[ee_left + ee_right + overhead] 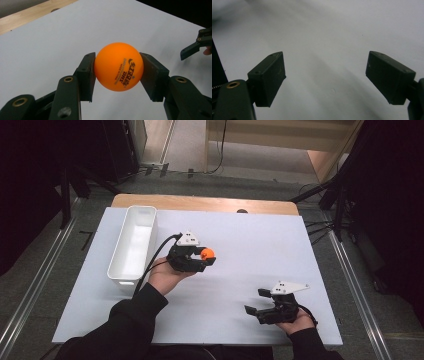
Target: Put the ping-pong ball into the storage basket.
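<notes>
Left claw (117, 71) pinching the orange ball (119, 67); right claw (325, 78) spread over the white sheet (332, 30)

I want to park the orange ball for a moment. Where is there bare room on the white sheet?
The widest bare patch lies beyond the left tongs holding the orange ball, toward the wooden table edge. A second lies between the two hands, left of the right tongs. It is crowded between the white bin and the left hand.

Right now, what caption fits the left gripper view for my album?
Left gripper pinches an orange ping-pong ball above the white table.
</notes>
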Demonstrator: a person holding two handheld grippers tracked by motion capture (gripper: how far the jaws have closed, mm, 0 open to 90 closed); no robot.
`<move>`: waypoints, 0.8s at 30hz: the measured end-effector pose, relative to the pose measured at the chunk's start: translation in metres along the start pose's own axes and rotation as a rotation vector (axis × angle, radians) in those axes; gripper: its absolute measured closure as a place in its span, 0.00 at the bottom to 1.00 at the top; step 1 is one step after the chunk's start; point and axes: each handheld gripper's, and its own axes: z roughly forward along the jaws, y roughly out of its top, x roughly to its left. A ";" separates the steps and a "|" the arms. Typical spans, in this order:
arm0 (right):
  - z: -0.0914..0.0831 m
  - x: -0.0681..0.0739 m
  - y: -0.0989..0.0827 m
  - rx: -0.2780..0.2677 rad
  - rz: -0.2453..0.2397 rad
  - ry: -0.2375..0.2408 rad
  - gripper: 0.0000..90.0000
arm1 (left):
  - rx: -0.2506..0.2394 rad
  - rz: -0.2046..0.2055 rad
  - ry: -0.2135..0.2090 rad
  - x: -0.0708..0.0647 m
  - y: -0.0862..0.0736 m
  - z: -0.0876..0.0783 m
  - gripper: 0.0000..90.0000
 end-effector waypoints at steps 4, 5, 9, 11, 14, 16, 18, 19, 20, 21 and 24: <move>0.000 0.000 0.000 -0.002 -0.001 0.001 0.16 | 0.010 0.003 -0.001 0.000 0.002 -0.002 0.56; 0.000 0.000 0.000 -0.002 -0.001 0.002 0.16 | 0.010 0.007 -0.002 0.000 0.002 -0.003 0.56; 0.000 0.000 0.000 -0.004 -0.005 0.001 0.16 | 0.014 0.001 -0.010 0.001 0.003 -0.004 0.56; -0.001 0.000 0.001 -0.015 -0.006 -0.002 0.16 | 0.016 -0.002 -0.011 0.001 0.003 -0.004 0.56; -0.001 0.001 0.001 -0.017 -0.009 0.000 0.16 | 0.018 -0.003 -0.009 0.003 0.003 -0.005 0.56; -0.001 0.001 0.001 -0.018 -0.003 -0.001 0.16 | 0.017 -0.007 -0.010 0.005 0.003 -0.005 0.56; -0.001 0.000 0.001 -0.017 -0.005 -0.004 0.16 | 0.013 -0.016 -0.011 0.006 0.003 -0.006 0.56; -0.001 0.000 0.001 -0.016 -0.004 -0.003 0.16 | 0.017 -0.014 -0.011 0.006 0.004 -0.007 0.56; -0.001 0.000 0.001 -0.014 -0.007 -0.004 0.16 | 0.013 -0.014 -0.014 0.006 0.004 -0.007 0.56; -0.001 0.000 0.001 -0.012 -0.007 -0.004 0.16 | 0.013 -0.012 -0.015 0.006 0.004 -0.008 0.56; 0.000 0.000 0.001 -0.009 -0.009 -0.002 0.16 | 0.020 -0.010 -0.016 0.008 0.005 -0.009 0.56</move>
